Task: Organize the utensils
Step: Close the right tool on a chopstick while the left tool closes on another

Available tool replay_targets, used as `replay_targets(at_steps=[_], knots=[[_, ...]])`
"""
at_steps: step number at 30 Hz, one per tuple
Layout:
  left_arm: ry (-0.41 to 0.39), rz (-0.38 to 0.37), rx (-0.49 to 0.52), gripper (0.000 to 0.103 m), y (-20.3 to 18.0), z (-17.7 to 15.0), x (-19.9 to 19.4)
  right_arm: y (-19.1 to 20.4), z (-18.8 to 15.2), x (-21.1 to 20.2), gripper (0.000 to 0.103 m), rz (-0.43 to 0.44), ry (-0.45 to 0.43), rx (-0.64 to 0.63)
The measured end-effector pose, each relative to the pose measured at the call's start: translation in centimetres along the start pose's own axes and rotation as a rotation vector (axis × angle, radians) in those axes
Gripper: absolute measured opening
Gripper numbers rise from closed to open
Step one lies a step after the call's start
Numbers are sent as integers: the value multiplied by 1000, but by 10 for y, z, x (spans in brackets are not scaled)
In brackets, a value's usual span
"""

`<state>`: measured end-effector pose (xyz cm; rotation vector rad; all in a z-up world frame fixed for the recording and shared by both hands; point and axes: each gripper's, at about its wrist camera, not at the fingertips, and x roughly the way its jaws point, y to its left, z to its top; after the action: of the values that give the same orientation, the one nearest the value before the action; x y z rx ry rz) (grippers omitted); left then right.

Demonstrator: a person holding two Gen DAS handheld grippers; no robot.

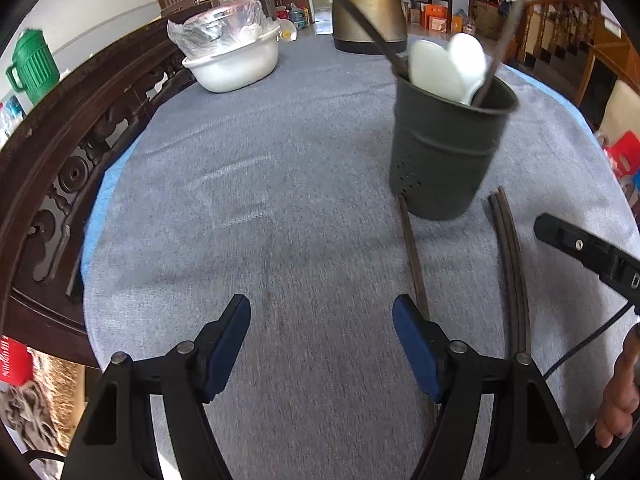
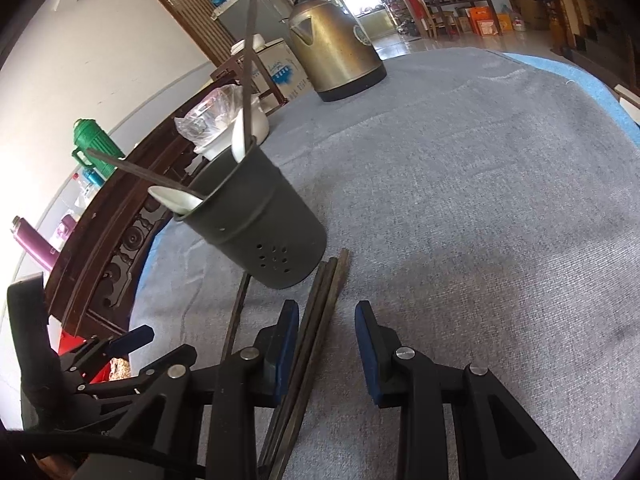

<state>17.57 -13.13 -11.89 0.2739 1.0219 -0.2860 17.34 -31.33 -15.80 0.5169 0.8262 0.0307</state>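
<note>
A dark grey utensil holder [image 1: 448, 148] stands on the grey cloth and holds white spoons [image 1: 448, 66] and dark chopsticks. It also shows in the right wrist view [image 2: 256, 216]. Loose dark chopsticks lie on the cloth near it: a single one [image 1: 412, 256] and a pair [image 1: 514, 276]. In the right wrist view a bundle of chopsticks [image 2: 316, 328] lies between my right gripper's fingers. My left gripper [image 1: 320, 344] is open and empty, just left of the single chopstick. My right gripper [image 2: 326, 344] is open, low over the bundle.
A brass kettle [image 1: 368, 8] stands at the far end of the table. A white basin [image 1: 236, 60] with a plastic-wrapped bowl sits far left. A carved dark wooden bench back [image 1: 72, 168] runs along the left edge. A green jug [image 1: 30, 66] stands beyond it.
</note>
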Motion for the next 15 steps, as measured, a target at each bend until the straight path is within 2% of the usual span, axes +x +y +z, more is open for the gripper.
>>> replay_targets(at_steps=[7, 15], knots=[[-20, -98, -38, 74, 3, 13, 8, 7, 8, 17, 31, -84, 24, -25], [-1, -138, -47, 74, 1, 20, 24, 23, 8, 29, 31, -186, 36, -127]])
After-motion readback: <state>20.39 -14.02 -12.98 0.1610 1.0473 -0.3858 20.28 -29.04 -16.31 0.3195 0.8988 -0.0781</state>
